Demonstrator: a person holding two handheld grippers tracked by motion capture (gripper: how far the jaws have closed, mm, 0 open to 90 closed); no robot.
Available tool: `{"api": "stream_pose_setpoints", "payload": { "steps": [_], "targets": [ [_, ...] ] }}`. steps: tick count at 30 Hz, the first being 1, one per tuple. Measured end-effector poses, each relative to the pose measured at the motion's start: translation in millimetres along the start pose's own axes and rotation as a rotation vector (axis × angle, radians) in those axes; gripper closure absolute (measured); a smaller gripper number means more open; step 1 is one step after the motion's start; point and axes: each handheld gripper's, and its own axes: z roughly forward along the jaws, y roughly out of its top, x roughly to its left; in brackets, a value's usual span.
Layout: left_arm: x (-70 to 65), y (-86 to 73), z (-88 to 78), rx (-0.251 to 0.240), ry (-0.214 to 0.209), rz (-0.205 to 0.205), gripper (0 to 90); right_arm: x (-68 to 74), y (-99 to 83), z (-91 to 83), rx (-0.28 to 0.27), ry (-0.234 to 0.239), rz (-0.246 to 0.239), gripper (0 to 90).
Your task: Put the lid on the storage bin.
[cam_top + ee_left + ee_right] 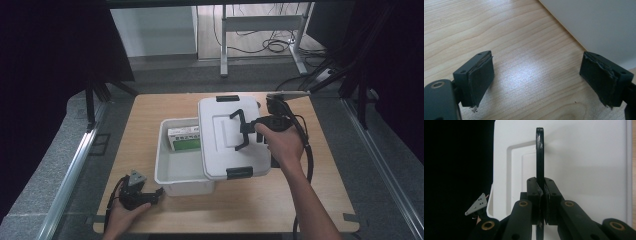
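A white lid (pixel 220 145) with a black carry handle (pixel 236 116) hangs over the right part of an open white box (pixel 172 175). My right gripper (pixel 248 131) is shut on that handle. In the right gripper view the jaws pinch the thin black handle (pixel 539 152) edge-on at the right gripper (pixel 541 192), with the lid (pixel 579 157) behind. A green and white packet (pixel 184 138) lies inside the box. My left gripper (pixel 156 194) rests on the table at the front left, near the box's corner. Its pads (pixel 480 77) stand wide apart around the left gripper (pixel 536 75), open and holding nothing.
The wooden table (pixel 280 200) has bare room at the front right and along the left side. Black latches (pixel 239 172) sit on the lid's ends. The box wall (pixel 599 22) rises just beyond the left gripper. Desk legs and cables (pixel 270 45) lie on the floor behind.
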Motion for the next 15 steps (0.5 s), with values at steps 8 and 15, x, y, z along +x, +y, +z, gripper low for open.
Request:
{"api": "stream_pose_setpoints", "payload": {
  "steps": [8, 15],
  "targets": [
    [0.0, 0.0, 0.0, 0.0, 0.0, 0.0, 12.1, 6.0, 0.6, 7.0, 0.008, 0.022, 0.015, 84.9],
    [0.0, 0.0, 0.0, 0.0, 0.0, 0.0, 12.1, 15.8, 1.0, 15.1, 0.023, 0.027, 0.009, 84.9]
  ]
}}
